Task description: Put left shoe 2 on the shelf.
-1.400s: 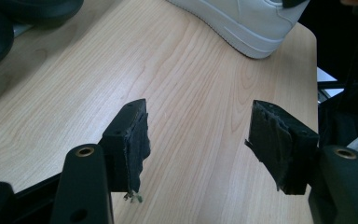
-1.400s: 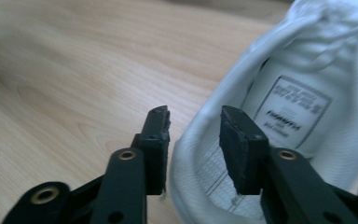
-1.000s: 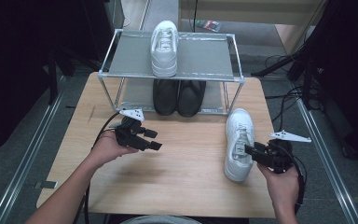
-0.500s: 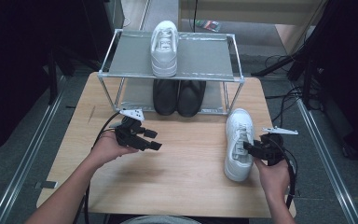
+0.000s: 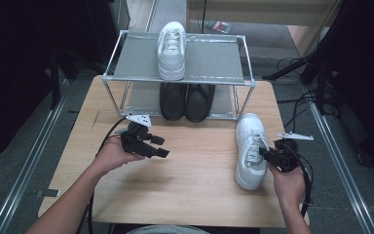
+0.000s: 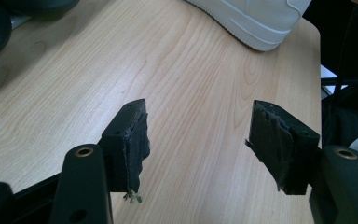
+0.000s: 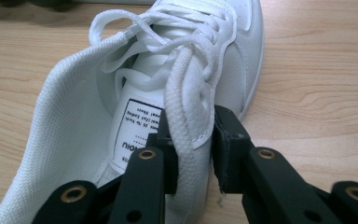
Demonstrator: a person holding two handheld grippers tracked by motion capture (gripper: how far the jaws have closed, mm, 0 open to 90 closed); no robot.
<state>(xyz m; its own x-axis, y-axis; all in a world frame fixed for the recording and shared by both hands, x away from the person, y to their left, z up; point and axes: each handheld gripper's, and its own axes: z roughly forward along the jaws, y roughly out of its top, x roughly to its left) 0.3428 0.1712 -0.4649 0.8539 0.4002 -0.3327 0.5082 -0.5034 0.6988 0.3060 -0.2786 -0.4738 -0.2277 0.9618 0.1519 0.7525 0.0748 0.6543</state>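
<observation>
The right hand-held gripper [image 5: 267, 155] has just been closing, and its jaws now pinch the collar edge of the white shoe [image 5: 251, 148], one jaw inside the opening and one outside. That shoe lies on the worktop [image 5: 199, 185], just in front of the right leg of the shoe rack [image 5: 233, 78]. The left hand-held gripper [image 5: 158, 146] hovers in front of the rack's left half, jaws wide, with only bare worktop between them.
</observation>
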